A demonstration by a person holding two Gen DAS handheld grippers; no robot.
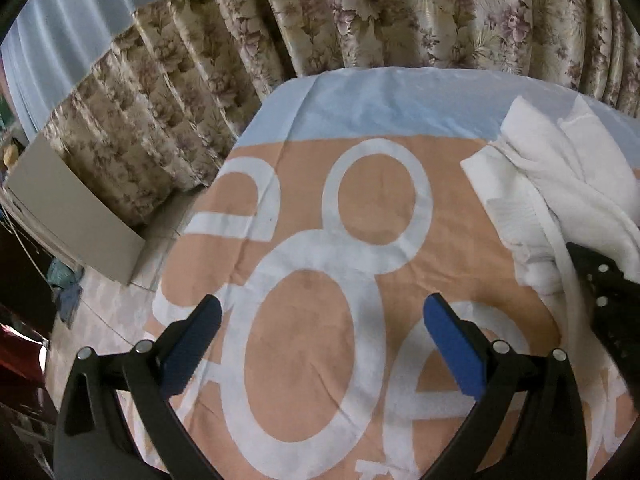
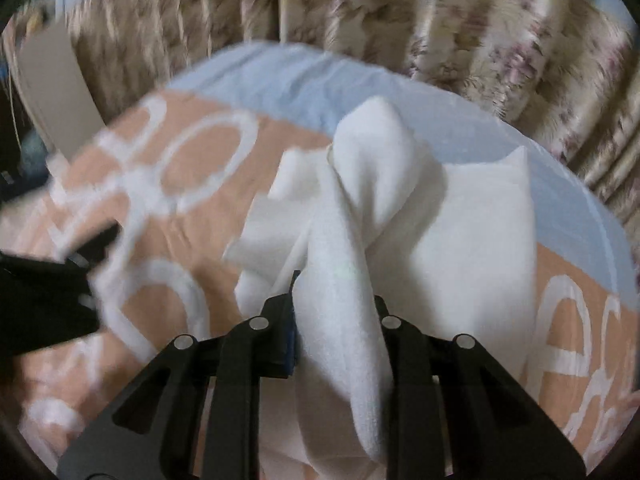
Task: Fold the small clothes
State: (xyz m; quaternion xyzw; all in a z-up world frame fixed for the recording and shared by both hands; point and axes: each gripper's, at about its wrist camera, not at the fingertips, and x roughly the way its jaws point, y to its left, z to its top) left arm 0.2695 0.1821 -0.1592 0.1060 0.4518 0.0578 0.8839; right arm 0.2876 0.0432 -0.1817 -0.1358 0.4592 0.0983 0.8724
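A small white garment [image 2: 400, 220] lies bunched on the orange and white printed sheet [image 1: 312, 340]. My right gripper [image 2: 336, 304] is shut on a thick fold of it and lifts that fold off the sheet; the cloth hides the fingertips. In the left wrist view the garment [image 1: 560, 184] sits at the right, with the right gripper's black body [image 1: 600, 292] against it. My left gripper [image 1: 320, 328] is open and empty, hovering over the sheet to the left of the garment. Its black body shows at the left edge of the right wrist view [image 2: 44, 300].
The sheet has a pale blue band [image 1: 380, 108] at the far edge. A floral curtain [image 1: 360, 12] hangs behind the table. A grey board [image 1: 72, 216] leans at the left, beyond the table's edge, above the floor.
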